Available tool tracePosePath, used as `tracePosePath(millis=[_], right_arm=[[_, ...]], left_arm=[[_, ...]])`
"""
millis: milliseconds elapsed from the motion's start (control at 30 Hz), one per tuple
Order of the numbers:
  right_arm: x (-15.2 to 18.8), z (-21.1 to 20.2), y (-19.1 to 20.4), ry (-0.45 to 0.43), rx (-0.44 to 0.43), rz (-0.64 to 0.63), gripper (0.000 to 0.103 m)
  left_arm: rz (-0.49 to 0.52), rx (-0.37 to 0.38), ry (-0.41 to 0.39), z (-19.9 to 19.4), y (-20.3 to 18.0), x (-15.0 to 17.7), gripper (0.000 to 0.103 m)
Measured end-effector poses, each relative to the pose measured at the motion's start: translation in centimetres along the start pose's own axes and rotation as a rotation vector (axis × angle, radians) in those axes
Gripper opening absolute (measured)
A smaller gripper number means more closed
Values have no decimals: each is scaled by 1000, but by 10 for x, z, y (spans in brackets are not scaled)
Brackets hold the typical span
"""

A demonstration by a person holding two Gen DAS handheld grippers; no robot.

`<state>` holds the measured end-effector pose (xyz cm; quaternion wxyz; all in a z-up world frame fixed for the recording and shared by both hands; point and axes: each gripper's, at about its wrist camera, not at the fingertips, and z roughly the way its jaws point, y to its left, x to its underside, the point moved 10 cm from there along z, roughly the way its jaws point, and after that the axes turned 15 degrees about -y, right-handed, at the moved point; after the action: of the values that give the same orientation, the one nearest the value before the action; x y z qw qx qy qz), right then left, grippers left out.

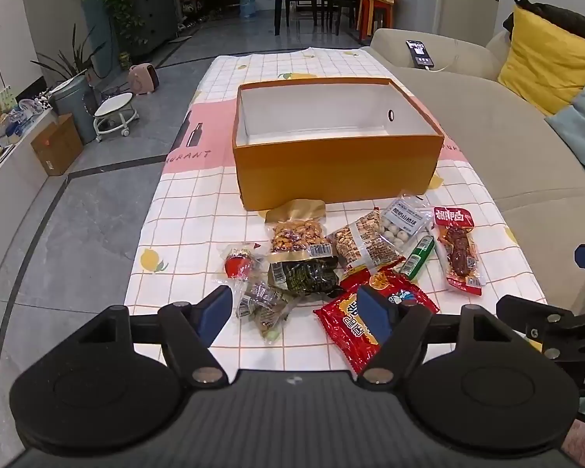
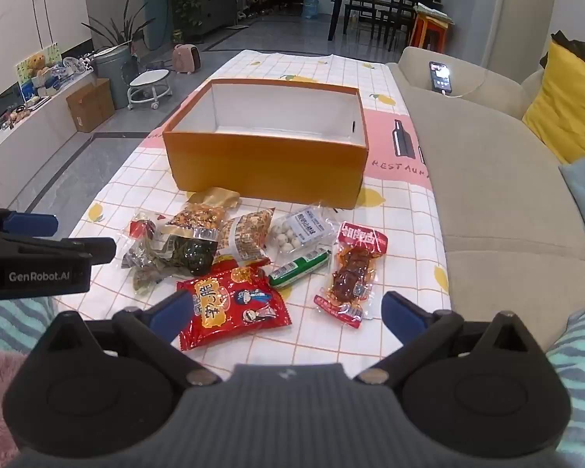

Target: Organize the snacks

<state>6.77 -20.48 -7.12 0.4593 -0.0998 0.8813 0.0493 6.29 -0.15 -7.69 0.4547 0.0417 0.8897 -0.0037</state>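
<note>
Nine snack packets (image 1: 355, 257) heaped on checked tablecloth (image 1: 199, 210) before one empty orange box (image 1: 335, 163), long axis crosswise. Left gripper (image 1: 296, 314), right gripper (image 2: 288, 312): both spread wide, grasping nothing.

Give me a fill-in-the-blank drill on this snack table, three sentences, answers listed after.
1. The orange box behind the snacks holds ____.
2. The green stick snack lies between the big red bag and the ____ packet.
3. The right gripper and the left gripper both have their fingers ____.

Missing words: nothing; meat; open
</note>
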Motion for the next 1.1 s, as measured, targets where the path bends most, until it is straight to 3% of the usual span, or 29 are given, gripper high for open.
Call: tracePosePath(millis=[1100], right_arm=[[0,1,1,8,-1,-1,99]], left_arm=[[3,4,-5,2,-1,7,84]])
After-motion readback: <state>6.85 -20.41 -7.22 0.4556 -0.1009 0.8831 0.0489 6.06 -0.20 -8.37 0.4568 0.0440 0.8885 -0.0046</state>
